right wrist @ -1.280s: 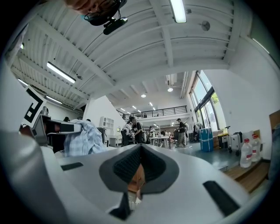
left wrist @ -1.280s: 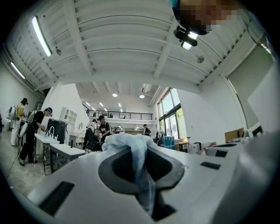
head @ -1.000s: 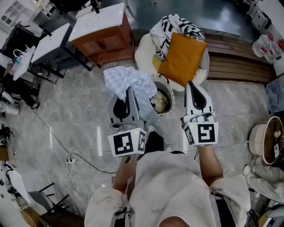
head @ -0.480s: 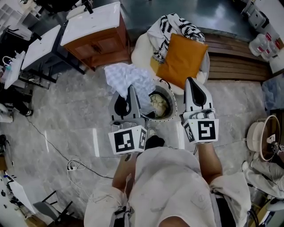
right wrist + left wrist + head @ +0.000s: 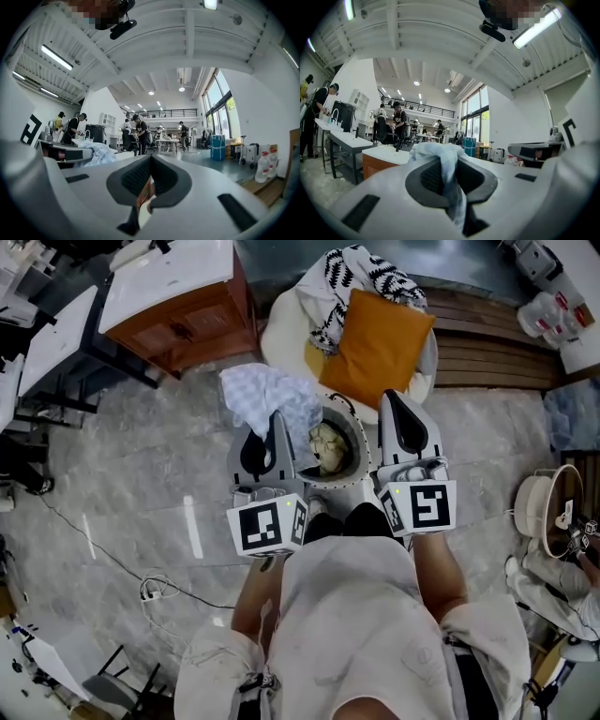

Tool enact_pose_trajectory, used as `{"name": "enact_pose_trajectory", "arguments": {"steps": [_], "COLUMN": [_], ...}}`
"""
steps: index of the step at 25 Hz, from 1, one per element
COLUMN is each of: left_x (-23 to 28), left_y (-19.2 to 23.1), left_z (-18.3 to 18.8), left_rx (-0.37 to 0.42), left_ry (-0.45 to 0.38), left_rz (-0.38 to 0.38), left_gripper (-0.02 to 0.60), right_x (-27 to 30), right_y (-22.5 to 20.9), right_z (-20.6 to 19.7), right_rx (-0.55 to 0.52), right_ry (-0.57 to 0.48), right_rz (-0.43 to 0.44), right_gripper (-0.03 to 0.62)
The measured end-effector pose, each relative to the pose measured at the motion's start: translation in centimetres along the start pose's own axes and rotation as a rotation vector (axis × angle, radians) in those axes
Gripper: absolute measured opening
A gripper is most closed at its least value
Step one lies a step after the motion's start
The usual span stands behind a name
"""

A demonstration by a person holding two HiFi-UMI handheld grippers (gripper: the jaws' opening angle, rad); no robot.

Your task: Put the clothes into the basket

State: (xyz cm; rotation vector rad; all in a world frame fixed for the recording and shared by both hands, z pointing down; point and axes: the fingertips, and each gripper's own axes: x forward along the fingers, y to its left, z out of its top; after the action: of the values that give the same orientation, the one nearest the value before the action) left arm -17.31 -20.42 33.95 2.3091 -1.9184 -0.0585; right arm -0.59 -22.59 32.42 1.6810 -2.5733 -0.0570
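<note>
Left tool point(image 5: 278, 420) pinches pale blue cloth point(image 5: 265, 395); right tool point(image 5: 388, 399) closed, empty.

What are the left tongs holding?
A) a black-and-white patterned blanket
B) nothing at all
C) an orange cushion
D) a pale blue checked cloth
D: the pale blue checked cloth is pinched in the left tongs and spills out beyond their tips.

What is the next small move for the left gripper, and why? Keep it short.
Probably shift the left gripper rightward so the blue checked cloth hangs over the basket opening. Its jaws clamp the cloth, most of which hangs left of the basket's rim.
</note>
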Motion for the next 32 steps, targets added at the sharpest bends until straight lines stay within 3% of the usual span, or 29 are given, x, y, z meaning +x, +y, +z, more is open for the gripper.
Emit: {"name": "enact_pose_trajectory", "arguments": {"steps": [6,18,28,32], "left_x": [3.0,6.4,6.7,6.0], "left_y": [0.1,-0.4,0.4,1.0], "left_z": [-4.4,-15.3,-27.0,-31.9], "left_rx": [-0.047,-0.089,-0.149,-0.137], "left_ry": [0.095,0.341,0.584,0.682], "left_rz": [0.021,0.153,0.202,0.228], "left_gripper": [0.043,0.043,0.043,0.043], "right_x": [2.7,8.0,10.3,10.6], "right_y": [-2.0,-5.6,-4.4,-4.0], "right_z": [-3.0,-8.9,-13.9,-14.9], "right_rx": [0.03,0.082,0.056,0.026], "right_ry": [0.05,0.15,0.226,0.243], "right_rz": [0.021,0.174,0.281,0.308], "right_gripper": [-0.012,-0.012,-0.012,-0.012]}}
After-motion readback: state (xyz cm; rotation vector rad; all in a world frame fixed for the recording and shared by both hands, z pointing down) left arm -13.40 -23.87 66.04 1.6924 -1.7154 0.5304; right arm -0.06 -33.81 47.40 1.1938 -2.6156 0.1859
